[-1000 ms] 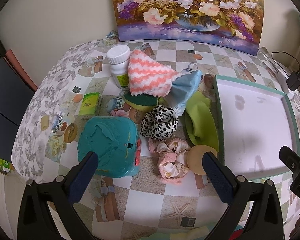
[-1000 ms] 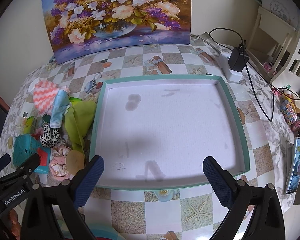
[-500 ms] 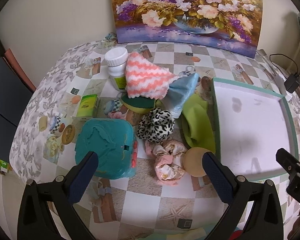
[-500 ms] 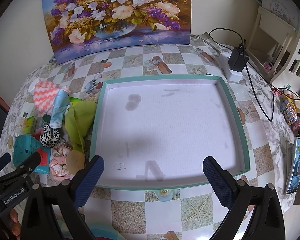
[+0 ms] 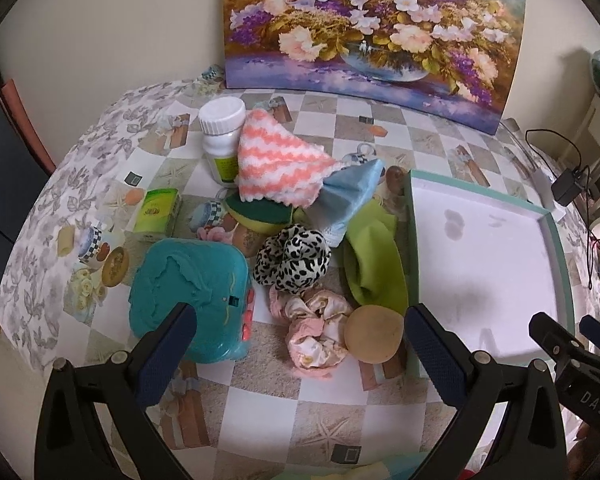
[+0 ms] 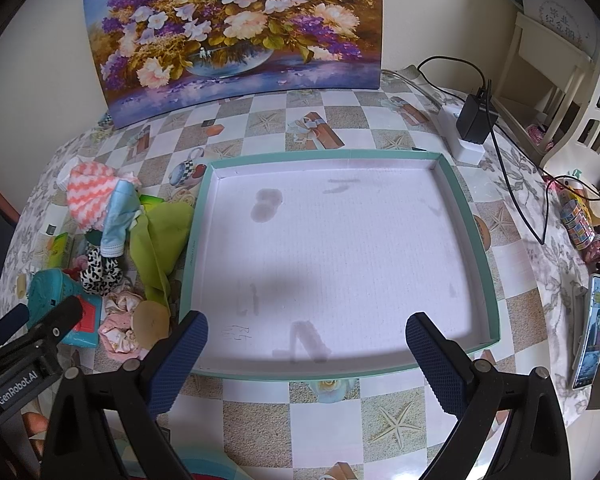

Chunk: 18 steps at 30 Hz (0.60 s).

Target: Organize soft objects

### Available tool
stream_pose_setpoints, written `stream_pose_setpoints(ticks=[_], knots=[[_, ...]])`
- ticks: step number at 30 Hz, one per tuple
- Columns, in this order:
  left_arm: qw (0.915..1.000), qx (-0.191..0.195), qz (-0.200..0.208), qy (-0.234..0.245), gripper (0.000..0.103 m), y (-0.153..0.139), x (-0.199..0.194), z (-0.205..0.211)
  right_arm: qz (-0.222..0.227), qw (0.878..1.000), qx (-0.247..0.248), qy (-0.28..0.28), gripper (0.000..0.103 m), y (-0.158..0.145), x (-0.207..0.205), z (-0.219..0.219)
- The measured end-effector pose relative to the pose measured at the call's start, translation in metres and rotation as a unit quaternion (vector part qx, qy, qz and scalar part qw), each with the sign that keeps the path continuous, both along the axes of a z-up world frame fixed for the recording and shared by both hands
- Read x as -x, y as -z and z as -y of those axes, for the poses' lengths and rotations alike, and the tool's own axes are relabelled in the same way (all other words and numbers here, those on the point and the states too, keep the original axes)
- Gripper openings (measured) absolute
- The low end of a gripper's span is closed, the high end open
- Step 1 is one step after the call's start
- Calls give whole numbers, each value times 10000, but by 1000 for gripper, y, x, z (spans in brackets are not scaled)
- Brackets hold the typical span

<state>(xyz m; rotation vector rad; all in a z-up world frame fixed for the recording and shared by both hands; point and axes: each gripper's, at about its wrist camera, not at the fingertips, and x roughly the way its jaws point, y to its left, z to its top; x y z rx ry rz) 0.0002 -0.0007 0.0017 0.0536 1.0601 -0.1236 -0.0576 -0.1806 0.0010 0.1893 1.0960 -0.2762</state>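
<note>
Your left gripper [image 5: 300,340] and right gripper [image 6: 306,346] both hang with jaws wide apart, holding nothing. In the left wrist view's centre lie two scrunchies: one leopard [image 5: 294,260], one pink [image 5: 314,330]; three cloths above them; one tan sponge [image 5: 374,334] touches the one tray [image 6: 496,280].

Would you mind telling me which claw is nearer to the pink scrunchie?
Left. The left claw hovers open right in front of the pink scrunchie, which lies between its fingers' line; the right claw hangs open before the tray, off to the scrunchie's right.
</note>
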Motion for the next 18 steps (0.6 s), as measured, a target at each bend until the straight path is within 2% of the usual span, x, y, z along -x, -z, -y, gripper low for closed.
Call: stream_pose_setpoints(ticks=[7, 9, 13, 18], knots=[[9999, 96, 115, 42, 103, -2, 1, 1, 5, 10000, -5, -12, 101, 0, 0, 1], [9997, 226, 20, 123, 103, -2, 0, 1, 8, 10000, -6, -29, 101, 0, 0, -1], [9995, 246, -179, 81, 103, 1, -1, -1, 69, 9999, -36, -98, 101, -2, -1, -5], [9986, 429, -291, -134, 103, 3, 0, -9, 128, 9994, 5, -318, 101, -5, -2, -11]])
